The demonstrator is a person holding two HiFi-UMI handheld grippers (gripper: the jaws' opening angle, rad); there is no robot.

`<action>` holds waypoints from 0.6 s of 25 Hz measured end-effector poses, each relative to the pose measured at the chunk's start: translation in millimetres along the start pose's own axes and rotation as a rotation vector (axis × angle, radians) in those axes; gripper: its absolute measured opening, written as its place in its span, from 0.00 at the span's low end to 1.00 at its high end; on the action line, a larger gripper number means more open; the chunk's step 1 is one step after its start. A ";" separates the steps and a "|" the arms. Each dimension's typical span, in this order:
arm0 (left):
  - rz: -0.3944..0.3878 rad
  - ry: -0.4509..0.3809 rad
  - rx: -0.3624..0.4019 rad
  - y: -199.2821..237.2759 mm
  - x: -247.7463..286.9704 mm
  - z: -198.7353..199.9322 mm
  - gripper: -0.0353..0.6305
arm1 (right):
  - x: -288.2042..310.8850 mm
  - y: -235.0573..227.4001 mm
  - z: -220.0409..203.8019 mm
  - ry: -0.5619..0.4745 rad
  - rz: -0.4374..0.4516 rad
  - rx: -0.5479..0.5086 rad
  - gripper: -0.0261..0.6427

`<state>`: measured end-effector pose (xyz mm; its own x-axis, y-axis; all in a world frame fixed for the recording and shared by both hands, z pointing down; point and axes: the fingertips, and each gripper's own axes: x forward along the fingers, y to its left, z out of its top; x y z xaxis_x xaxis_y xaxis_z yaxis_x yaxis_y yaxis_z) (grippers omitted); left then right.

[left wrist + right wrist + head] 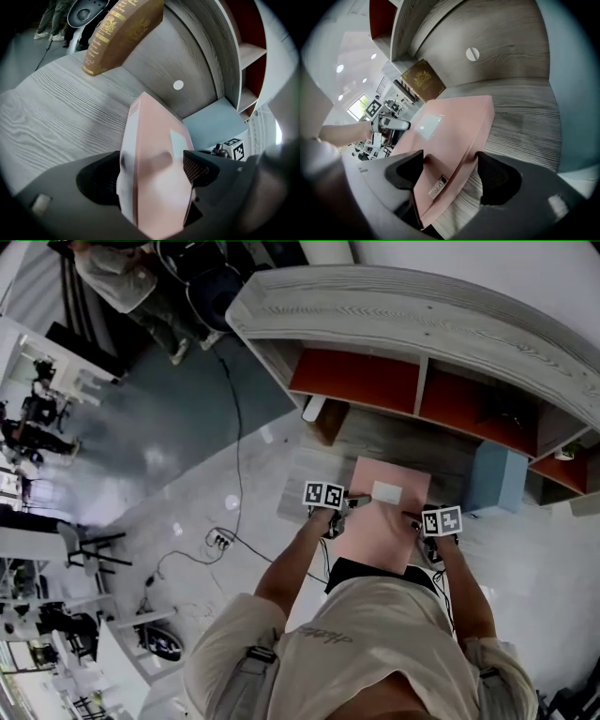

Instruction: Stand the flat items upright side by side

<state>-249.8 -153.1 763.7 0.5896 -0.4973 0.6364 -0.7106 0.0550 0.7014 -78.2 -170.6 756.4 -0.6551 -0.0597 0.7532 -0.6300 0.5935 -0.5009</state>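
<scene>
Left gripper (154, 174) and right gripper (446, 174) each clamped an opposite edge of the pink book (380, 521), held tilted over the wooden shelf (56, 122). Farther back, the brown book (123, 33) leaned; standing both upright together seemingly remained undone.

Head view: I'm looking steeply down from head height, well back from the grey shelf unit (422, 320). Left gripper view sits hard up against the pink book (154, 187), facing along its cover in toward the unit. Right gripper view looks across that same book from its opposite edge, just as close. Both gripper views share the brown book (423, 78) behind.
</scene>
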 end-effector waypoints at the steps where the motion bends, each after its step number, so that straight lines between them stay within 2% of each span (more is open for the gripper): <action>1: 0.004 -0.006 0.000 -0.2 3.1 1.7 0.71 | 1.1 -1.4 0.6 0.006 0.004 0.001 0.59; 5: 0.072 -0.001 0.070 1.5 3.9 -4.9 0.67 | 2.8 0.3 -2.8 0.029 0.010 0.003 0.59; 9: 0.081 -0.004 0.077 -3.2 -0.8 -8.9 0.66 | -2.7 2.7 -0.1 0.028 0.016 -0.015 0.56; 15: 0.115 -0.074 0.150 -23.8 -30.5 3.6 0.66 | -19.9 19.8 25.6 -0.050 -0.012 -0.039 0.52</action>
<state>-252.3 -142.3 726.4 0.4753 -0.5580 0.6802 -0.8242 -0.0117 0.5662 -88.3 -178.3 720.5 -0.6683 -0.1062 0.7363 -0.6218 0.6231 -0.4745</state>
